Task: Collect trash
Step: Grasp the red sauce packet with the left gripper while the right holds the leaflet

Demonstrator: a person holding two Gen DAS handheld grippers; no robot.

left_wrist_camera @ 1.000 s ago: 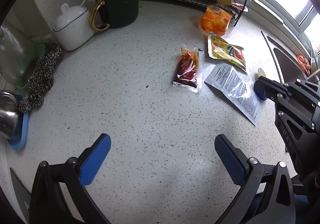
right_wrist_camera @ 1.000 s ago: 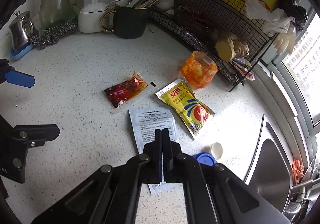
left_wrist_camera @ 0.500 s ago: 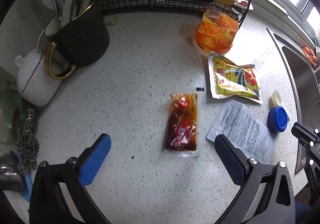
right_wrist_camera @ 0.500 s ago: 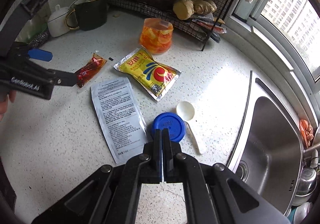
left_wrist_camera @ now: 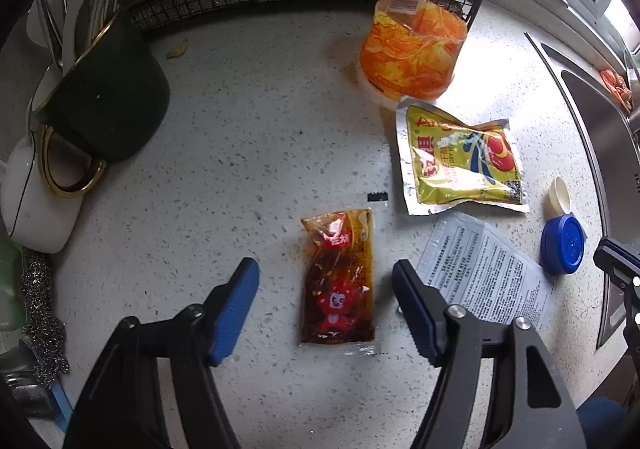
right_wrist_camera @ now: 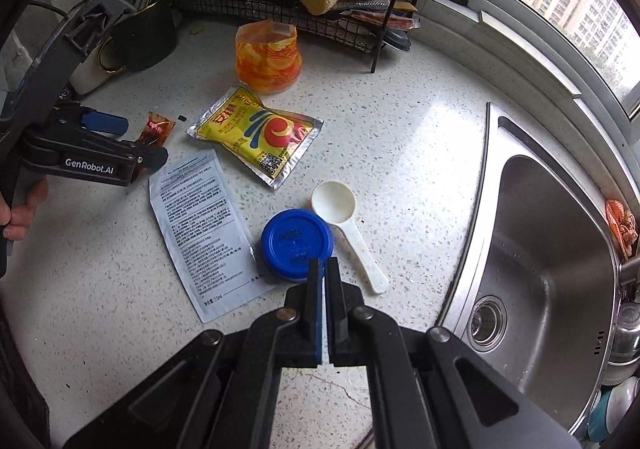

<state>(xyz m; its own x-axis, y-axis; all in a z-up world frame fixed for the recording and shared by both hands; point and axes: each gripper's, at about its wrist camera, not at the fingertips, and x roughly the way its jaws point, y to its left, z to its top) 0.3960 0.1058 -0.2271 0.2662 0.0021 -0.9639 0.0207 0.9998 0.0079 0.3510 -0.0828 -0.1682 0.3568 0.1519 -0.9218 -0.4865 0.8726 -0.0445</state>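
A red chili-sauce sachet [left_wrist_camera: 340,281] lies flat on the speckled counter between the blue pads of my left gripper [left_wrist_camera: 326,305]. The jaws are closing, and the pads still stand clear of the sachet on both sides. To its right lie a white printed sachet [left_wrist_camera: 484,273], a yellow foil packet [left_wrist_camera: 460,161] and an orange wrapper [left_wrist_camera: 412,53]. My right gripper [right_wrist_camera: 324,269] is shut with nothing in it, its tips just over the near edge of a blue lid [right_wrist_camera: 296,243]. A white plastic scoop [right_wrist_camera: 344,217] lies beside the lid.
A steel sink [right_wrist_camera: 552,269] takes up the right side. A black wire rack [right_wrist_camera: 304,9] with ginger lines the back wall. A dark mug of utensils [left_wrist_camera: 104,105], a white pot [left_wrist_camera: 32,201] and steel wool [left_wrist_camera: 40,313] stand at the left.
My left gripper has moved across the counter until it straddles the red sachet, and its jaws have narrowed. The right gripper has shifted from the white sachet to the blue lid and stayed shut.
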